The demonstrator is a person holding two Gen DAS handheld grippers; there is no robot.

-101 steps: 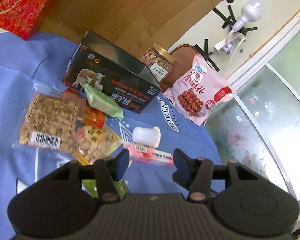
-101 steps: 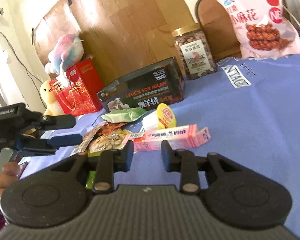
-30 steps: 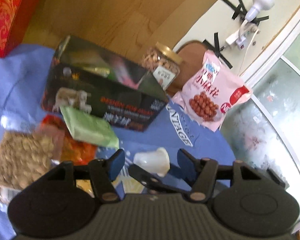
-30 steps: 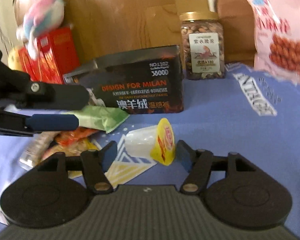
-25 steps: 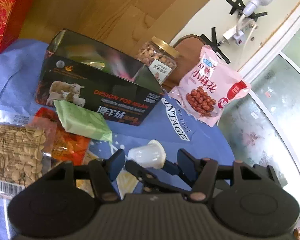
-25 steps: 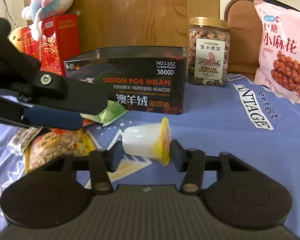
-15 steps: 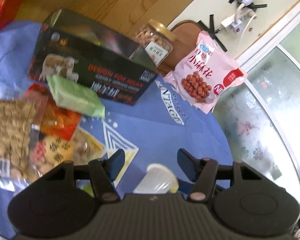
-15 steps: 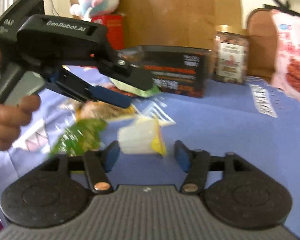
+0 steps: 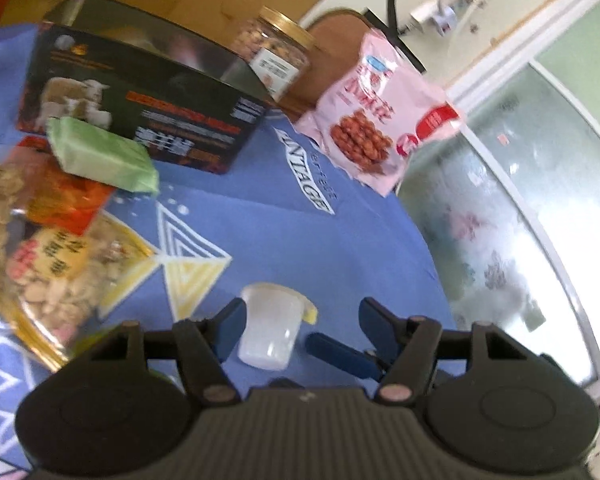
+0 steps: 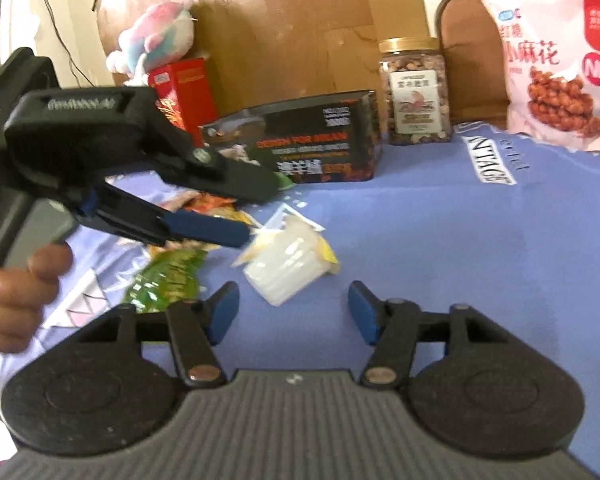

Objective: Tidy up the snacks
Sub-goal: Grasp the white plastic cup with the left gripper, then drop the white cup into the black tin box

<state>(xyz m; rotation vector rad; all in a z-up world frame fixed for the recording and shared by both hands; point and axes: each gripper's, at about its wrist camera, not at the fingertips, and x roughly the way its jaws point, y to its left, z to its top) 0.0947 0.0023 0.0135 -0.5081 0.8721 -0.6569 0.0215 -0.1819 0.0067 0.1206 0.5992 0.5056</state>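
While it lies on its side on the blue cloth of the counter (image 10: 480, 264), the jelly cup (image 10: 288, 270) with its yellow lid rests just ahead of the right hand-held gripper (image 10: 292, 314), whose jaws have just been closing yet stand apart and touch nothing, the cup lying in front of the pads, not between them. The left hand-held gripper (image 9: 302, 322) is likewise parted, the same cup (image 9: 274, 326) lying close to its left pad; whether they touch cannot be told. In the right wrist view that left tool reaches in from the left, its blue finger tip (image 10: 216, 230) just beside the cup, a hand (image 10: 16, 292) on its handle. Beside the cup: a green packet (image 10: 168, 276), bagged nuts (image 9: 60, 276), an orange packet (image 9: 66, 200) and a pale green packet (image 9: 102, 156). Behind these stands an open black box (image 10: 312, 144); further back a jar of nuts (image 10: 416, 92) with a gold lid, a pink snack bag (image 10: 556, 68), a red box (image 10: 184, 94) and a plush toy (image 10: 156, 42).
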